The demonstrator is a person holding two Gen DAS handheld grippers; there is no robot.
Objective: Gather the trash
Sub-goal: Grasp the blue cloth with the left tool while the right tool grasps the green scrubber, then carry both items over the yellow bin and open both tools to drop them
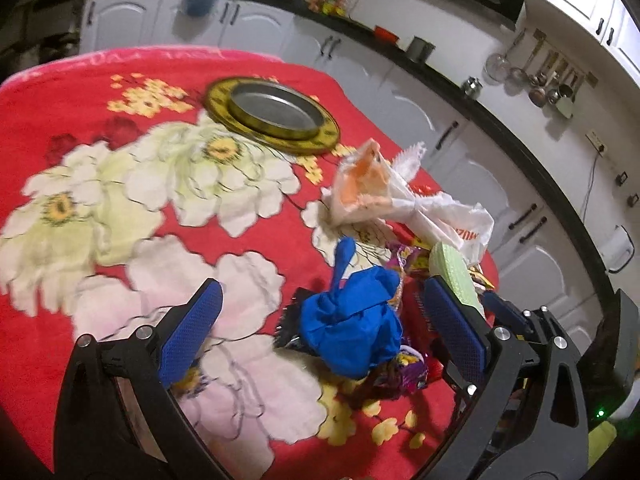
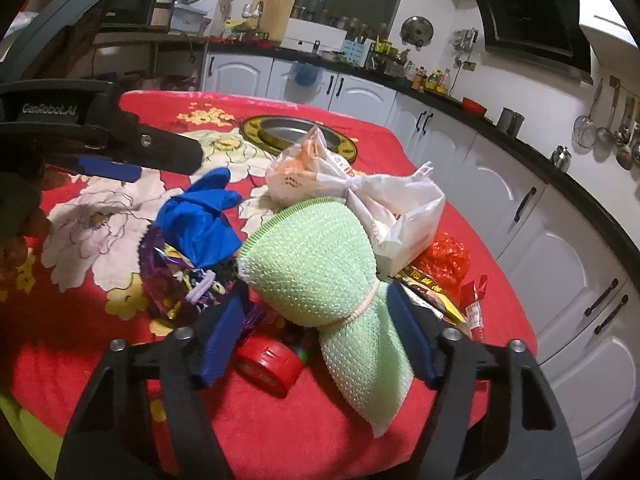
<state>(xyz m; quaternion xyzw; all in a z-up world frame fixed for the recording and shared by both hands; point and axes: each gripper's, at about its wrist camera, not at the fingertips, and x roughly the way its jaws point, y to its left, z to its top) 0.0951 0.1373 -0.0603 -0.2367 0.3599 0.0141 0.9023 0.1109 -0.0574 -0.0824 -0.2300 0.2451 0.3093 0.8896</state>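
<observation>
A heap of trash lies on the red flowered blanket: a crumpled blue glove, purple foil wrappers, a knotted white plastic bag, a red lid and red plastic. My left gripper is open around the blue glove, one finger on each side. My right gripper is shut on a green knitted cloth bound with a rubber band. The left gripper also shows in the right wrist view.
A round yellow-rimmed metal tray sits on the blanket behind the heap. White kitchen cabinets under a black counter run behind and right. Utensils hang on the wall.
</observation>
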